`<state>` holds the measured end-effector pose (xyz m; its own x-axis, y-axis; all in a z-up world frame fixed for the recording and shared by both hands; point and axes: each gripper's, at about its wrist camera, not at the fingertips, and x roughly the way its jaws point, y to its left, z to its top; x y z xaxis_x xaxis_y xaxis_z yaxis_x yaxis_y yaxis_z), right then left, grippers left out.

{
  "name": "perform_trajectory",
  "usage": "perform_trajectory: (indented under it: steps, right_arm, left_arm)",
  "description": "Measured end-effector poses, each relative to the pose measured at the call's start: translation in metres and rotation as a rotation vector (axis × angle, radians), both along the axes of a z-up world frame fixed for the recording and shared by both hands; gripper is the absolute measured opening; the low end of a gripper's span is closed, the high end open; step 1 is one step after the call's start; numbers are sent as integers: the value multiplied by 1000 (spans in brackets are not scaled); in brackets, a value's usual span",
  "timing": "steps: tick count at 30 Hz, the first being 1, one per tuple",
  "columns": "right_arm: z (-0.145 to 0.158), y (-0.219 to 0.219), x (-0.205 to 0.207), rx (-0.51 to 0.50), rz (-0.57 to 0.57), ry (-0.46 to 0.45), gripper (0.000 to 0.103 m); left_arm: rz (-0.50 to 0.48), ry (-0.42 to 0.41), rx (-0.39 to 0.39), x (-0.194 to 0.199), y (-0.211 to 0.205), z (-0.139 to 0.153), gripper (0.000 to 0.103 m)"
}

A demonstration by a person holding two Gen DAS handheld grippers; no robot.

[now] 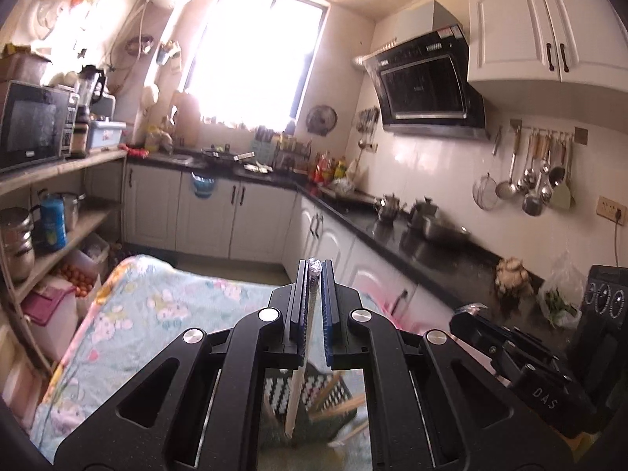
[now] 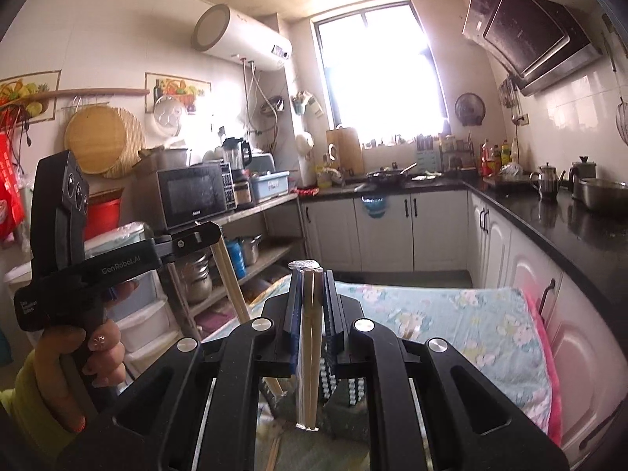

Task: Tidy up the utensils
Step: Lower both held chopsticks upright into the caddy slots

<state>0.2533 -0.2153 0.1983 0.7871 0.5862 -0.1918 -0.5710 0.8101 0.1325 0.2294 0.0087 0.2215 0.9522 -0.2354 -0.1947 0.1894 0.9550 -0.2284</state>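
Note:
My left gripper (image 1: 315, 271) is shut on a plastic-wrapped pair of chopsticks (image 1: 304, 349) that hangs down through the jaws. My right gripper (image 2: 313, 274) is shut on another wrapped pair of chopsticks (image 2: 309, 353), held upright. Both are raised above a dark slotted utensil basket (image 1: 329, 400), seen below the jaws in the right wrist view too (image 2: 345, 396). More chopsticks lie in and beside the basket. The left gripper with its chopsticks (image 2: 231, 278) shows at the left of the right wrist view.
The basket sits on a table with a floral cloth (image 1: 157, 306). A black counter (image 1: 424, 243) with kettles and a steel bowl runs along the right. Shelves with a microwave (image 1: 31, 125) stand at the left. White cabinets and a bright window are ahead.

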Motion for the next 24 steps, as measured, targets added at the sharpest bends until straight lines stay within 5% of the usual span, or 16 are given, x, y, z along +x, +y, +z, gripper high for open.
perform_trajectory:
  steps: [7,24]
  right_arm:
    - [7,-1,22,-9,-68,-32,10]
    - [-28,1,56,-42,-141,-60,10]
  left_arm:
    - [33,10,3,30,-12,-10,2]
    - [50,2,38,60,-31,-55,2]
